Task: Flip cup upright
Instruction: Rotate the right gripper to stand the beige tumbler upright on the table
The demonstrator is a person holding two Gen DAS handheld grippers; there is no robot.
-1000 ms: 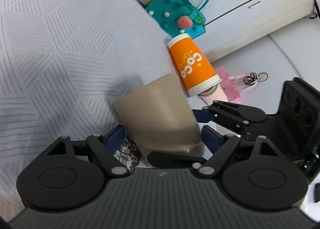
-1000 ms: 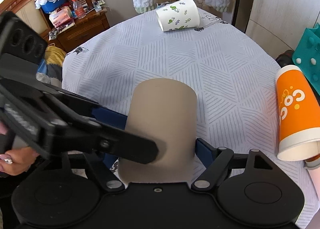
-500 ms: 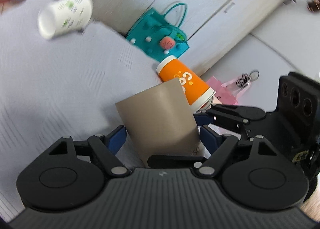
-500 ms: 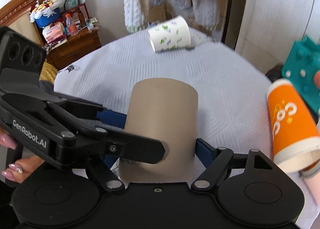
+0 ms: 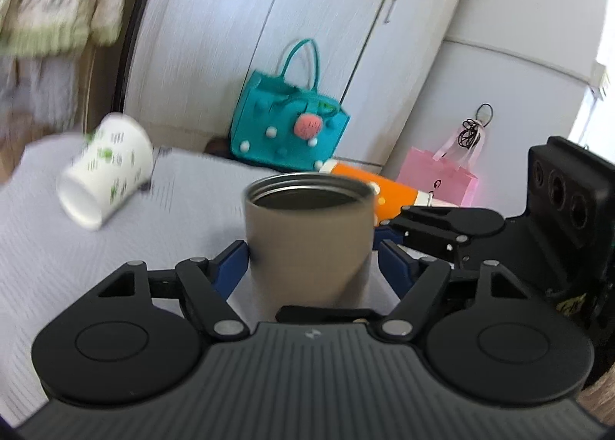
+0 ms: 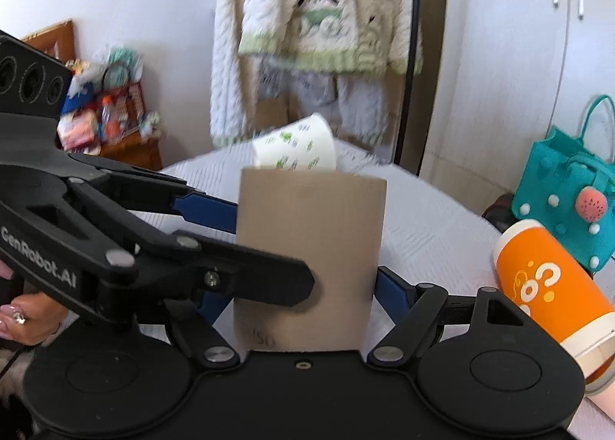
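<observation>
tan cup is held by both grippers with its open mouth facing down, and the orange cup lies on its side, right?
Not quite: the tan cup has its open mouth facing up, as the left wrist view shows. Both the left gripper and right gripper hold it, and the orange cup lies on its side.

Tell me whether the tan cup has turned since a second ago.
Yes. The tan cup now stands mouth up; earlier its closed base pointed toward the teal bag, which now sits behind the rim.

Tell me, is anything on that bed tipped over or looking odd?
Yes. The white cup with green print and the orange cup both lie on their sides on the bedspread. The tan cup, held between both sets of fingers, has its mouth up.
</observation>
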